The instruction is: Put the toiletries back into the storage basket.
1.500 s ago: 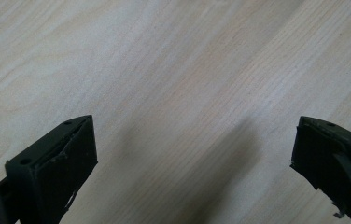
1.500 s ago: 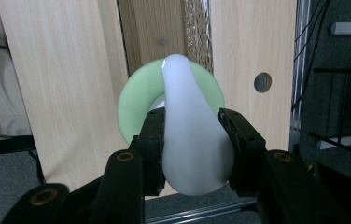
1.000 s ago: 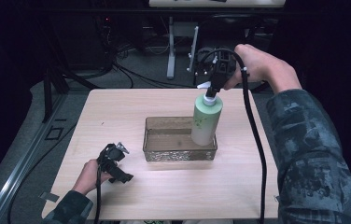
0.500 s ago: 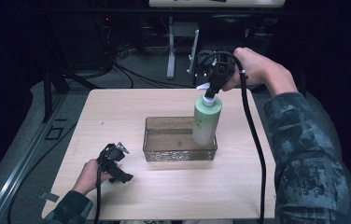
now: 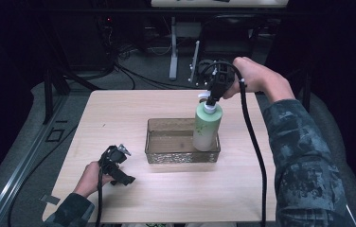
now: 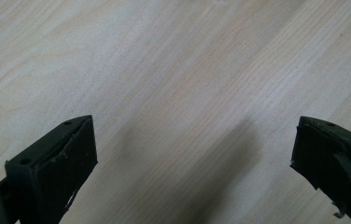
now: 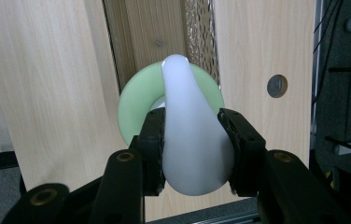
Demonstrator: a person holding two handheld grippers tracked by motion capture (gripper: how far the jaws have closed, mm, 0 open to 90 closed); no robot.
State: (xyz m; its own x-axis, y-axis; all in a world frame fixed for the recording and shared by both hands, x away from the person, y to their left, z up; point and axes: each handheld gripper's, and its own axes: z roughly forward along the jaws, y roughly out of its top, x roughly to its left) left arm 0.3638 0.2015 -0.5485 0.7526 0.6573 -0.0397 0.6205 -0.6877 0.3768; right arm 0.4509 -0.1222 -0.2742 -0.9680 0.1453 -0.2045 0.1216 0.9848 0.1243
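Green pump bottle hangs upright below the right gripper, clamped by its white pump head, inside the tray.

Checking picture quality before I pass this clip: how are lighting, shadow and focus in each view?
High view: table brightly lit, surroundings nearly black, picture slightly soft. Left gripper view: even light, a broad soft shadow on the wood between the open jaws of the left gripper. Right gripper view: the white pump head looms large and a little soft; green bottle and basket sharper.

place: lab | signs: bare wooden table, floor cables, metal stands, dark surroundings
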